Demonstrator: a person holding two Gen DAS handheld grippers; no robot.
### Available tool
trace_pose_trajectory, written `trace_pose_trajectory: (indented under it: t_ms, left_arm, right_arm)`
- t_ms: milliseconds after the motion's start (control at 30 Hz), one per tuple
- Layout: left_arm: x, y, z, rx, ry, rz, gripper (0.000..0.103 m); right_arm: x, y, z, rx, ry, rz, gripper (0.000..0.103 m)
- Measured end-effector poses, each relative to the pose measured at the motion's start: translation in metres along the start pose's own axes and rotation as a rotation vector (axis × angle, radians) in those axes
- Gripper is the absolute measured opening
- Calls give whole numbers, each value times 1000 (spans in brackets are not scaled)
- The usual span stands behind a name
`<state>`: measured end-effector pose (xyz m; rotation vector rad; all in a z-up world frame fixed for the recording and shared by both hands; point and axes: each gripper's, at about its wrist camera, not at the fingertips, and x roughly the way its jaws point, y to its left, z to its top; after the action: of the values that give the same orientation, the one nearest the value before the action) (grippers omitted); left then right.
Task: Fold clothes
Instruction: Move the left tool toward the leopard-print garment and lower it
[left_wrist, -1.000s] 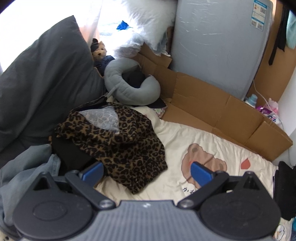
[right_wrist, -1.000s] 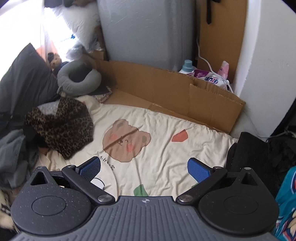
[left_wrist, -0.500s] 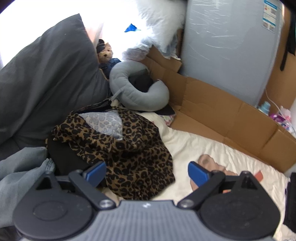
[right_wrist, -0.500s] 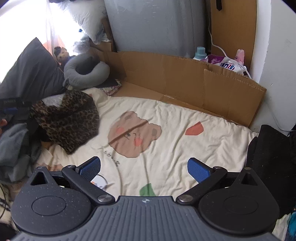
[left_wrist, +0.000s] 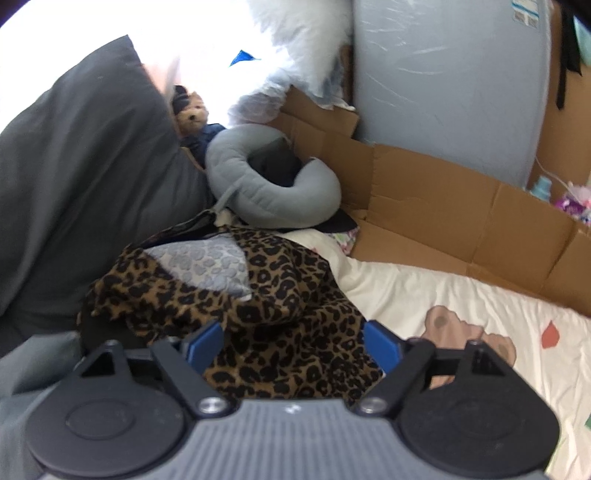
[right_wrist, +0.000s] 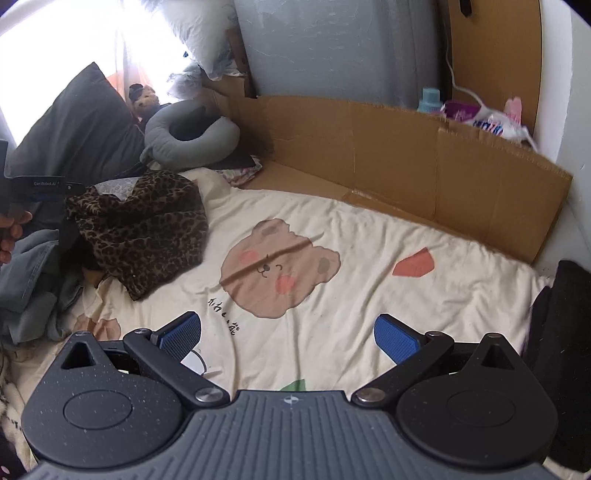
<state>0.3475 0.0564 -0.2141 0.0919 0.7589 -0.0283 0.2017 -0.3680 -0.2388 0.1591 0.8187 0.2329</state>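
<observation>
Pickup step. My left gripper (left_wrist: 293, 341) is closing, jaws straddling the leopard-print garment (left_wrist: 266, 314), pads not yet pressing it. Garment lies crumpled at ten o'clock on the bed (right_wrist: 369, 236). Right gripper (right_wrist: 288, 336) gapes empty over the sheet. Next, I judge: pinch an edge, lift, spread flat.

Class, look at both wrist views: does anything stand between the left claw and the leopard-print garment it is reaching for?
Nothing visible does. The left claw is closing with the leopard-print garment already between its blue pads, and no other item lies across that fabric there. The right claw hangs open over the bare bear-print sheet.
</observation>
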Motion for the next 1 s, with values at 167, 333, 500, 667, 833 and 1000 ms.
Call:
trace_pose_trajectory:
  t_ms: [167, 333, 500, 667, 833, 1000]
  left_arm:
    - [29, -6, 8, 98, -7, 0, 85]
    - [60, -5, 14, 151, -31, 10, 85]
    - [88, 4, 20, 115, -9, -6, 85]
    - [113, 12, 32, 68, -1, 21, 85]
    - [140, 26, 35, -59, 81, -14, 74]
    - [163, 42, 29, -218, 198, -56, 73]
  right_arm:
    - [16, 1, -9, 15, 44, 49, 103]
    - [24, 0, -17, 24, 68, 35, 103]
    - [25, -3, -22, 23, 76, 20, 103]
    - [27, -5, -24, 18, 84, 16, 103]
    - [29, -6, -26, 15, 92, 16, 103]
    - [32, -11, -27, 23, 101, 9, 103]
